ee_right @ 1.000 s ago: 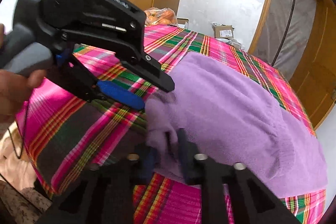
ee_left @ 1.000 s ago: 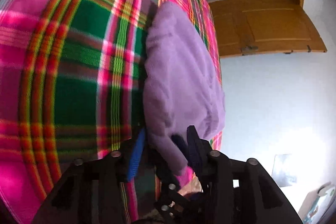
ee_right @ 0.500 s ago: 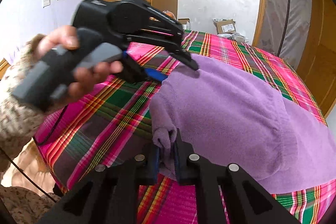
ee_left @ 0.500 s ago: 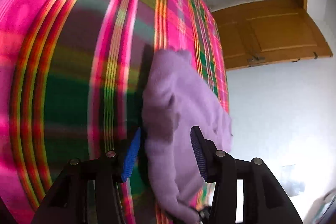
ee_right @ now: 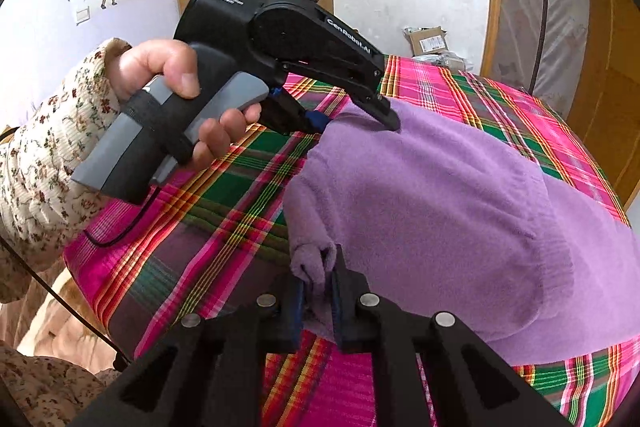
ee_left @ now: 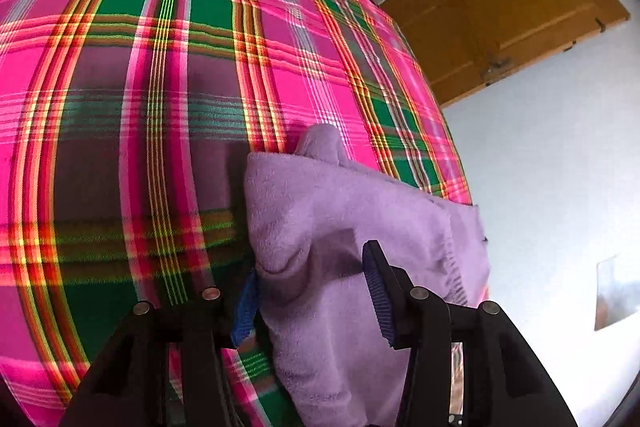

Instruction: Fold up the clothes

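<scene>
The right gripper (ee_right: 316,291) is pinched nearly closed on a corner of the purple sweater (ee_right: 440,211), near the front edge of the plaid cloth (ee_right: 224,195). The left gripper (ee_left: 312,291) stands wide apart, straddling a fold at the sweater's other near corner, its pads not pressing the fabric. To fold cleanly, the left should probably close on that corner first, then both lift together, keeping the edge taut and level.

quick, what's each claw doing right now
left claw: open, purple sweater edge between its fingers, not clamped.
right claw: closed on a bunched corner of the purple sweater.
</scene>
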